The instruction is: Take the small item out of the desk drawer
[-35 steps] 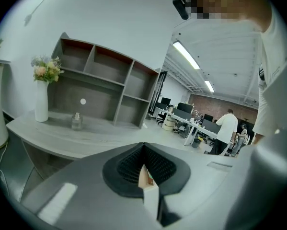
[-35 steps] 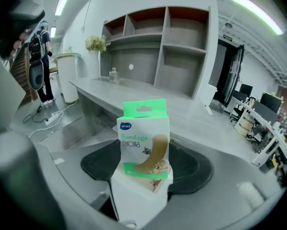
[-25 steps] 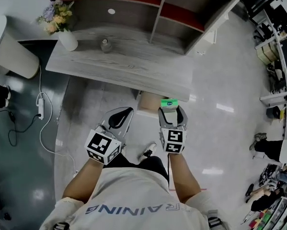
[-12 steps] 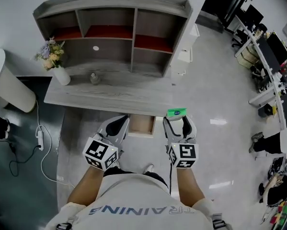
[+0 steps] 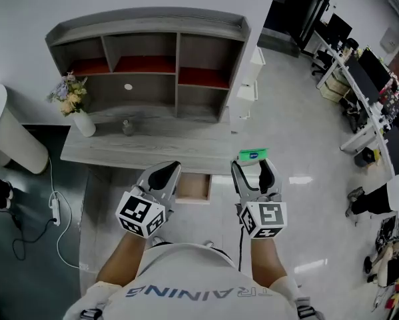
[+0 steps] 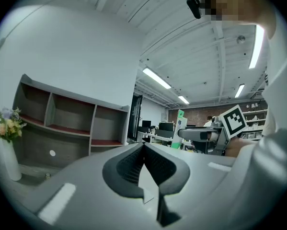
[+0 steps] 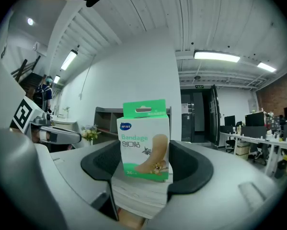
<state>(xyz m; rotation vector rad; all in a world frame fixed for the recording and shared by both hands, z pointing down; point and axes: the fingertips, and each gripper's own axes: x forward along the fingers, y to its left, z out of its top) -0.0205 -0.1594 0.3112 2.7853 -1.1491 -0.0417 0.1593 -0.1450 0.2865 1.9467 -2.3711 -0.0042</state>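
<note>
The small item is a green and white bandage box [image 7: 144, 140], standing upright between the pads of my right gripper [image 7: 145, 159], which is shut on it. From the head view the box [image 5: 251, 155] sticks out past my right gripper [image 5: 254, 168], level with the desk's front right corner. The desk drawer [image 5: 194, 187] stands pulled out below the grey desk top [image 5: 152, 149], between the two grippers. My left gripper [image 5: 167, 172] hangs just left of the drawer; its jaws [image 6: 143, 146] are shut with nothing between them.
A grey hutch with red-backed shelves [image 5: 146, 52] sits on the desk. A white vase of flowers [image 5: 76, 109] and a small bottle [image 5: 126, 127] stand on the desk top. A white round seat [image 5: 9, 139] and a power strip with cable [image 5: 54, 195] lie left. Office desks [image 5: 359, 79] stand far right.
The head view has pulled back and up, so the whole hutch shows. Both grippers have come away from the desk's front; the right one shifted right, still holding the box.
</note>
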